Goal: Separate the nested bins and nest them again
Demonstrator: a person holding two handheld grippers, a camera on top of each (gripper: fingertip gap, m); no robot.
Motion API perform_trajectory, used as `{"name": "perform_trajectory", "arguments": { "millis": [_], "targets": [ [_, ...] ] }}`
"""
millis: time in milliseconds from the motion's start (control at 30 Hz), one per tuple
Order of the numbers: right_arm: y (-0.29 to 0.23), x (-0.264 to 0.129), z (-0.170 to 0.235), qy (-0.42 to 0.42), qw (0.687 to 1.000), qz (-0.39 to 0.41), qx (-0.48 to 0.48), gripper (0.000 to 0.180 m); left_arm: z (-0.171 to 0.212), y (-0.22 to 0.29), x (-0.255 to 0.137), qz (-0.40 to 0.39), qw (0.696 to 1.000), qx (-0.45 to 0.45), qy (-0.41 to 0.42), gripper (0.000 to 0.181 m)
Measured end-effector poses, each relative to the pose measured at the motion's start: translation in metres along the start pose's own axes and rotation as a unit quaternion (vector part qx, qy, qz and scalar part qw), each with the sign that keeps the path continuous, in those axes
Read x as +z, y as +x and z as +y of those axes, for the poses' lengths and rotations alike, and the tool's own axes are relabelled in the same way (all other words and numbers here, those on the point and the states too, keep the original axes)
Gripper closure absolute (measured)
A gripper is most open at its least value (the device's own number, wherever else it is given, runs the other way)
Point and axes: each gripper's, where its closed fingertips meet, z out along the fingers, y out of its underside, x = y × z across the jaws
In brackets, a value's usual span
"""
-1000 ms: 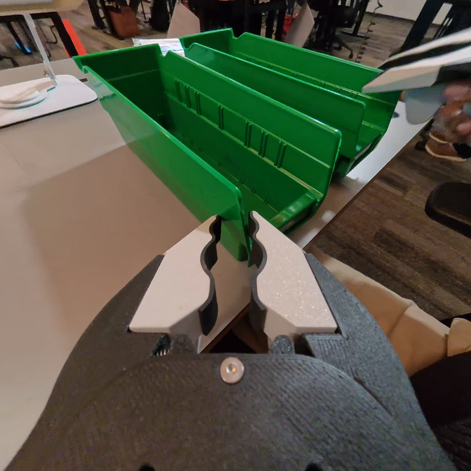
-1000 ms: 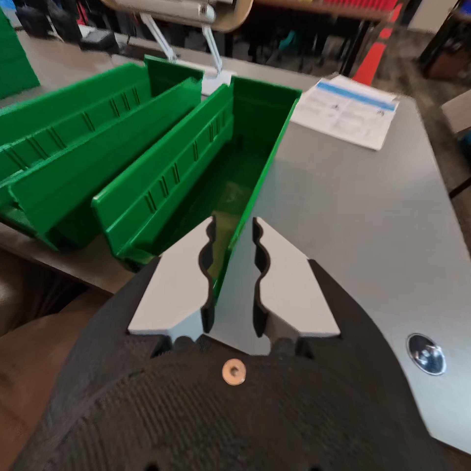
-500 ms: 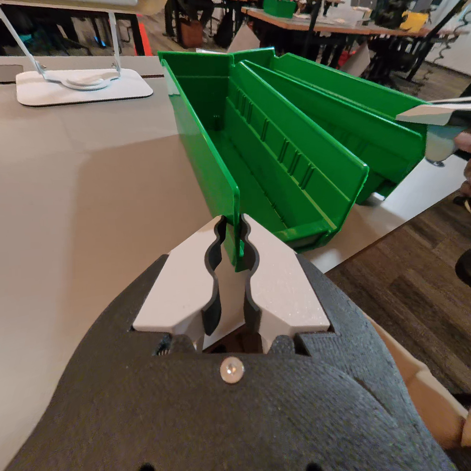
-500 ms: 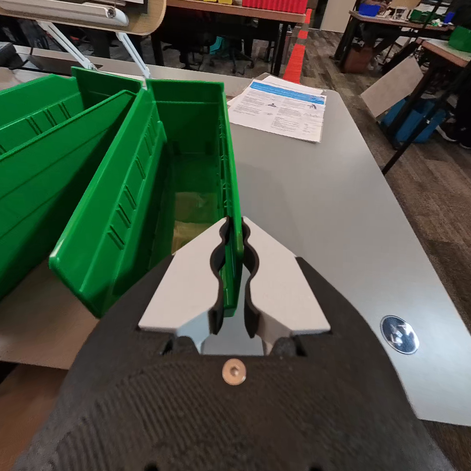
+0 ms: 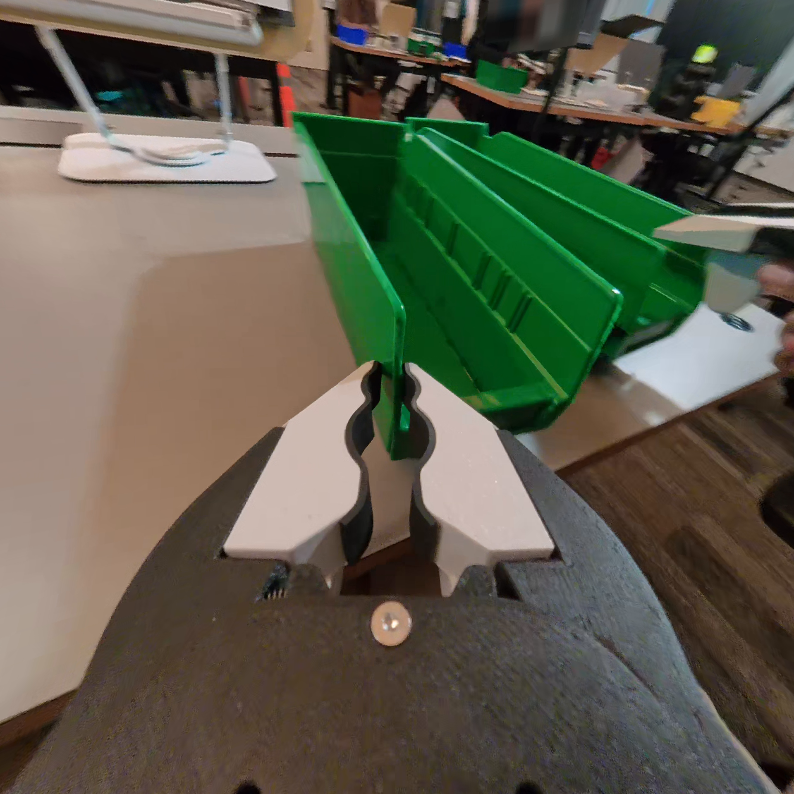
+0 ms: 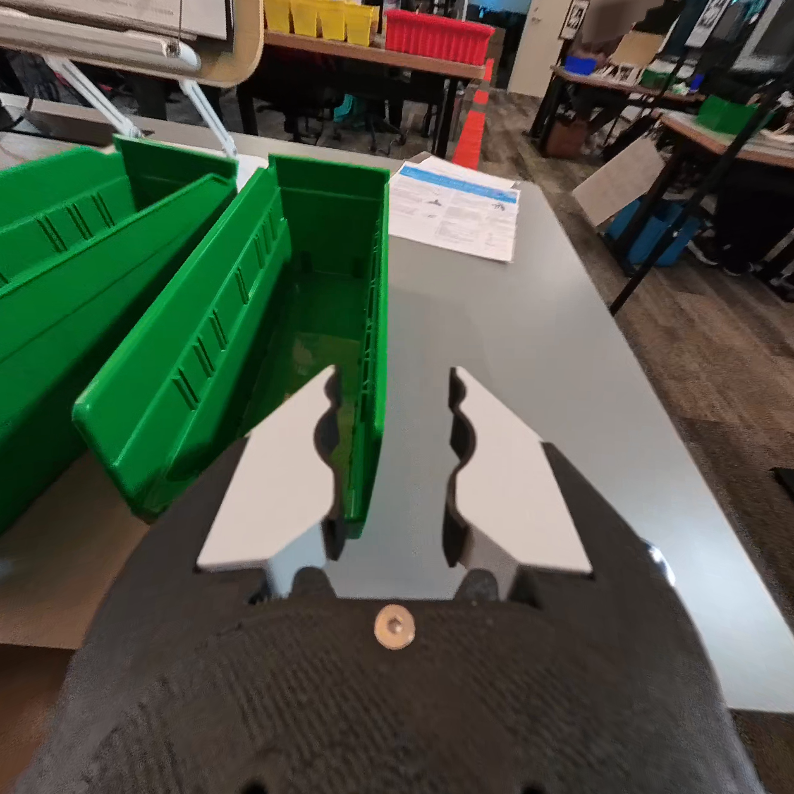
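Two long green bins stand side by side and apart on the grey table (image 5: 129, 343), their front ends at its near edge. My left gripper (image 5: 392, 369) is shut on the front corner of the left bin's (image 5: 434, 275) outer wall. The right bin (image 5: 601, 215) lies beyond it. In the right wrist view my right gripper (image 6: 393, 374) is open wide. The right bin's (image 6: 258, 326) outer wall runs between its fingers, close to the left finger (image 6: 275, 472). The left bin (image 6: 64, 266) shows at the far left. The right gripper (image 5: 709, 234) also shows at the left wrist view's right edge.
A white lamp base (image 5: 167, 157) stands at the back left of the table. A printed sheet of paper (image 6: 459, 210) lies behind the right bin. A round metal grommet (image 6: 657, 558) sits in the table at the right. The table edge and wood floor (image 5: 687, 515) are close in front.
My left gripper has closed onto the left bin's wall. My right gripper gripped the right bin's wall half a second ago and has now opened wide.
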Motion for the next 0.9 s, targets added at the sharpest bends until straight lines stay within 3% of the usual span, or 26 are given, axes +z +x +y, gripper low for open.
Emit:
{"name": "perform_trajectory", "arguments": {
  "millis": [33,500,633,900],
  "targets": [
    [0.003,-0.003,-0.004,0.010,1.000,0.008,0.002,0.124,-0.001,-0.005,0.001,-0.019,1.000,-0.006,0.003,0.176],
    [0.029,-0.039,-0.034,0.076,0.994,0.034,0.073,0.127,-0.005,-0.044,-0.010,-0.145,0.987,-0.045,0.058,0.178],
    [0.027,-0.043,-0.038,0.082,0.992,0.023,0.089,0.128,-0.003,-0.020,-0.001,-0.105,0.993,0.011,0.050,0.175],
    [0.018,-0.040,-0.036,0.076,0.994,0.016,0.076,0.128,-0.004,-0.013,0.008,-0.065,0.997,0.006,0.030,0.174]
  ]
}}
